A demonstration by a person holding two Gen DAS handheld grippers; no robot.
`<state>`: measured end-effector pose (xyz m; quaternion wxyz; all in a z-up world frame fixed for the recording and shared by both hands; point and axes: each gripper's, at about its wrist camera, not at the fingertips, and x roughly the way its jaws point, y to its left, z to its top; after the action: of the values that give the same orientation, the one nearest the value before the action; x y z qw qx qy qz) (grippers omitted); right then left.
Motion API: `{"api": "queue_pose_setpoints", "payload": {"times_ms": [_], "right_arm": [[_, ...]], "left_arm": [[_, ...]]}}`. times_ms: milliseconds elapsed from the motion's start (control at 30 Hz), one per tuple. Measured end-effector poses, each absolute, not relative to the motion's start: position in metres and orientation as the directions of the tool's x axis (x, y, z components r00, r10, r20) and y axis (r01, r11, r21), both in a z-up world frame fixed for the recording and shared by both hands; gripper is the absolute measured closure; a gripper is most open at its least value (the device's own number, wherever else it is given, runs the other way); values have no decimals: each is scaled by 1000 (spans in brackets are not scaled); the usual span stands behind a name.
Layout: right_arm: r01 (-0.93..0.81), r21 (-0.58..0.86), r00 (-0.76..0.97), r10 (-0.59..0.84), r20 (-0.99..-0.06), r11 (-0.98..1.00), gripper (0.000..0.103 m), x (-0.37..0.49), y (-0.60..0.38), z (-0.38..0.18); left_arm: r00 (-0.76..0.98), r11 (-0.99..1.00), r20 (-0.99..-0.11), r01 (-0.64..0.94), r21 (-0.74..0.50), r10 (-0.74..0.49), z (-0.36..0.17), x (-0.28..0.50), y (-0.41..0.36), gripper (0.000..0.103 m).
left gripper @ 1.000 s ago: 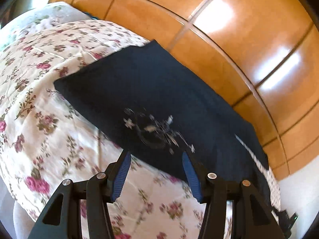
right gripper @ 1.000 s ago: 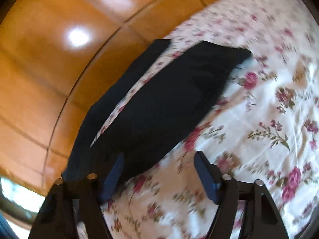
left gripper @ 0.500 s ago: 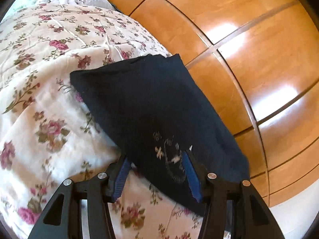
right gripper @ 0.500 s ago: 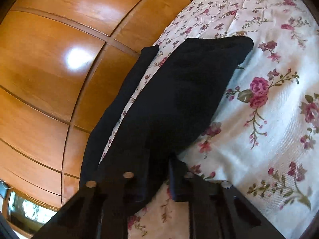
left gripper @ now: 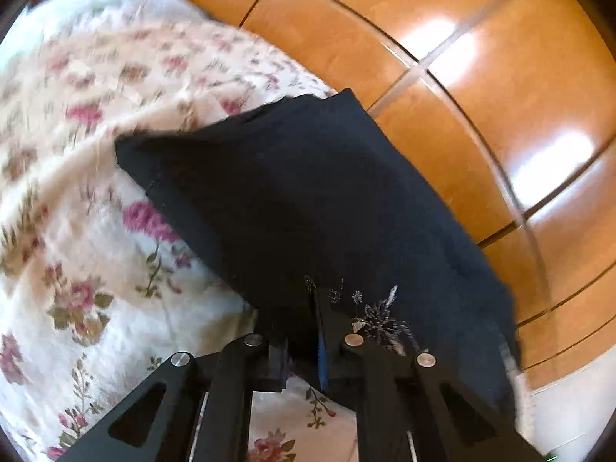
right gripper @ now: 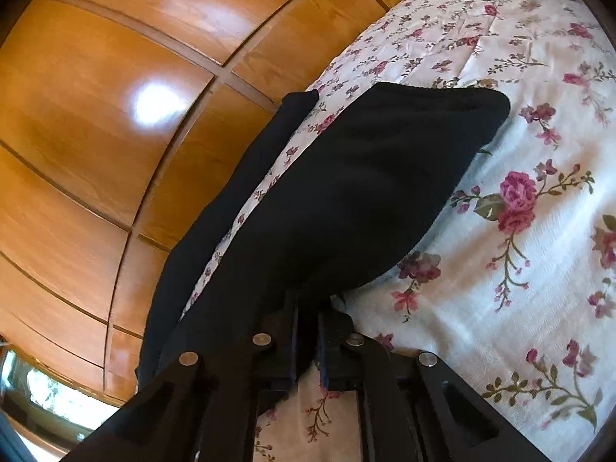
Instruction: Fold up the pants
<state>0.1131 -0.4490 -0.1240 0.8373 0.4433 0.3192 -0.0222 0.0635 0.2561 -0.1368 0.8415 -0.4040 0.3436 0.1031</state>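
In the left wrist view, the dark pants (left gripper: 308, 200) lay on the floral bed (left gripper: 77, 231) beside the wooden wardrobe (left gripper: 500, 115); the left gripper (left gripper: 308, 327) had its jaws clenched on the near hem by the embroidery.

In the right wrist view, the right gripper (right gripper: 308, 331) pinched the pants (right gripper: 365, 192) likewise. Soft, light cloth would probably sag, so edges suit best.

Black tongs (left gripper: 304, 331), silver screws, blue pads.
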Motion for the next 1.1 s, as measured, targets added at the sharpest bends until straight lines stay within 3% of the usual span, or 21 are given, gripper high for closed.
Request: {"api": "queue_pose_setpoints", "payload": {"times_ms": [533,967,1100], "right_arm": [[275,663,828,179,-532,696,96,64,-457,-71],[296,674,816,188,-547,676,96,-6,-461,-72],[315,651,803,173,-571,690,96,-16,-458,-77]], "left_arm": [[822,679,-545,-308,-666,-162,-81,-19,259,97],[823,656,-554,-350,-669,-126,-84,-100,257,97],[797,671,-597,-391,-630,-96,-99,-108,260,97]]}}
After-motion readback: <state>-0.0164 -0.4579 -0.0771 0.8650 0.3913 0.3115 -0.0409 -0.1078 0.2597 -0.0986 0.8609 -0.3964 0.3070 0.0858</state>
